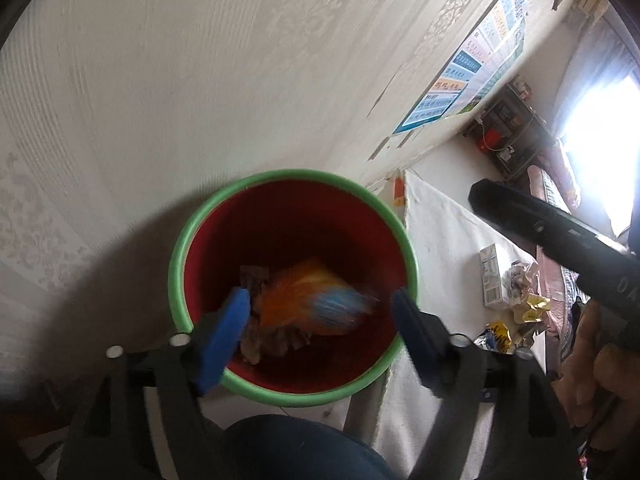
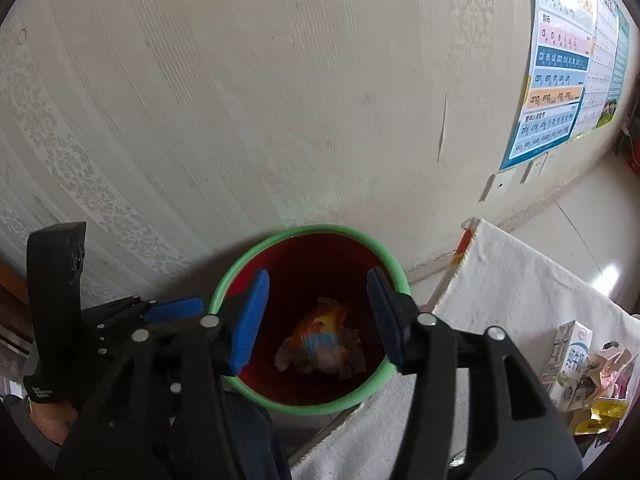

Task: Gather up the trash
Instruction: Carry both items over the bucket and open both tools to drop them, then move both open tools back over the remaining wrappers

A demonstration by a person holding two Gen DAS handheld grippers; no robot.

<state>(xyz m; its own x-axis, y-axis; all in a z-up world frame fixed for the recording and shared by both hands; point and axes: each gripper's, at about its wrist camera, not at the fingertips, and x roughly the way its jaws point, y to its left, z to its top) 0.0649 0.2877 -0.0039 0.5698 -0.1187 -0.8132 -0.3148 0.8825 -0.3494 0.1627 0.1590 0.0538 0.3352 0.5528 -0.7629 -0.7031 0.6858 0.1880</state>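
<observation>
both grippers are held over a red bin (image 1: pixel 280 216) with a green rim, set on the floor against a patterned wall (image 1: pixel 180 80). the left gripper (image 1: pixel 320 320) is seen with its blue jaws wide apart and nothing between them; an orange and blue wrapper (image 1: pixel 316 300), blurred, is seen in the bin over crumpled brownish scraps (image 1: pixel 264 344). the right gripper (image 2: pixel 320 316) is likewise seen with its jaws parted and nothing gripped, aimed down into the same bin (image 2: pixel 376 384). beside the bin, a white cloth (image 2: pixel 520 280) is spread on a tabletop, where more trash is left: a milk carton (image 2: pixel 568 352), crumpled paper (image 2: pixel 608 364) and yellow wrappers (image 2: pixel 604 408). a colourful chart (image 2: pixel 560 80) is fixed to the wall.
</observation>
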